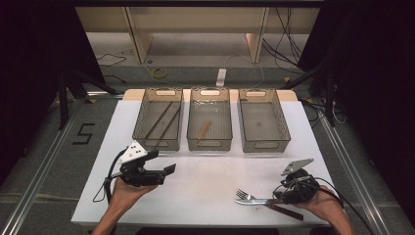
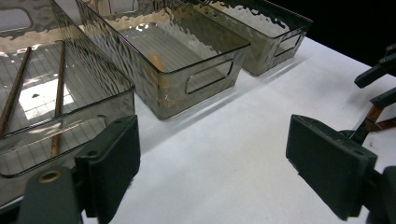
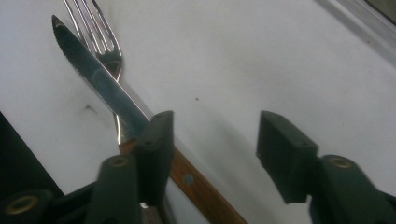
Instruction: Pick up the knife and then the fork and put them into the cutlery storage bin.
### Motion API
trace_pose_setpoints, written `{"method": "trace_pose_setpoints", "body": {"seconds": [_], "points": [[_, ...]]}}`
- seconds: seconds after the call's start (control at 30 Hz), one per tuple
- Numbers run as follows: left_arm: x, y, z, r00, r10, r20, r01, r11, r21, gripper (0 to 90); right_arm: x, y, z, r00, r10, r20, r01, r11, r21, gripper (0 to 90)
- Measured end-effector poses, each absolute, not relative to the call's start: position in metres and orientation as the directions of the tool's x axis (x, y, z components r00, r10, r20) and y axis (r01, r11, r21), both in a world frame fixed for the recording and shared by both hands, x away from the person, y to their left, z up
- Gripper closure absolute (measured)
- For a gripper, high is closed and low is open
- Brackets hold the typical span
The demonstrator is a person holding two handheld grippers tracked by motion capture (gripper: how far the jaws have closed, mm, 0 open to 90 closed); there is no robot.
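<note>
— Looking at the right gripper [image 1: 286,192], are its jaws apart?
— Yes, wide apart, holding nothing. The knife [image 3: 107,95] lies on the table [image 1: 205,181], crossing the fork [image 1: 246,196], near the right front edge.
— And the left gripper [image 1: 161,169]?
— Spread wide too, empty, near the left bin [image 1: 157,119].

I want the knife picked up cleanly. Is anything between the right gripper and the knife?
Nothing stands between them: the right gripper hangs open right at the knife, one jaw over its wooden handle. The fork lies partly under the blade, touching it.
</note>
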State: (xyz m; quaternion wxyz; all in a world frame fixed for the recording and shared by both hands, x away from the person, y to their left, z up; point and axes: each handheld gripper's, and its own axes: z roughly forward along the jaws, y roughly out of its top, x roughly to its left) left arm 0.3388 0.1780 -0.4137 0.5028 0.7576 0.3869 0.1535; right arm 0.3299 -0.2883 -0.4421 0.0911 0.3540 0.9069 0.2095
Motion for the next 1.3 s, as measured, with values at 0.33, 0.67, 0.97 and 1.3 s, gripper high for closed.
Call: {"method": "trace_pose_setpoints", "body": {"seconds": [0.33,0.67,0.97,1.3], "points": [[0.339,0.178,-0.414,0.657,0.739,-0.149,0.428,-0.203,0.881,17.3,0.324,-0.29,-0.441,-0.776,0.627,-0.061,0.561,0.732,0.387,36.0],[0.339,0.177,-0.414,0.658,0.738,-0.149,0.43,-0.205,0.88,17.2,0.323,-0.289,-0.447,-0.8,0.596,-0.072,0.544,0.77,0.333,35.0],[0.339,0.177,-0.414,0.656,0.74,-0.15,0.431,-0.204,0.879,17.2,0.322,-0.287,-0.448,-0.829,0.554,-0.081,0.511,0.808,0.293,41.8],[0.34,0.177,-0.415,0.655,0.741,-0.148,0.433,-0.207,0.877,17.2,0.323,-0.281,-0.453,-0.862,0.498,-0.088,0.469,0.852,0.233,50.0]]}}
